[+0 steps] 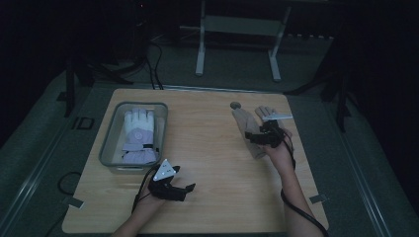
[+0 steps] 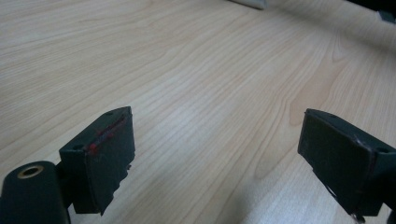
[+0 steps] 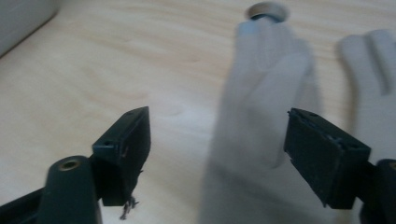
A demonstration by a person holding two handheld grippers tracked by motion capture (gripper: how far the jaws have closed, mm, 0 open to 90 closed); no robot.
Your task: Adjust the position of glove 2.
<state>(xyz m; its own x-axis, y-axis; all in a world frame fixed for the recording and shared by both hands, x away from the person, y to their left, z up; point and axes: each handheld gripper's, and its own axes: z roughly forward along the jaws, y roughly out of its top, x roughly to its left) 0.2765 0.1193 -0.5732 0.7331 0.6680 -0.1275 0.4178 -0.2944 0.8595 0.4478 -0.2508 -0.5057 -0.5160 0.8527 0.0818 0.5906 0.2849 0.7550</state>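
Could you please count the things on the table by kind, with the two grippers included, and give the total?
Gloves: 2, a white one in the tray and a beige one under the right gripper
Grey tray: 1
Hand-held grippers: 2, left and right, both with jaws open
Total: 5
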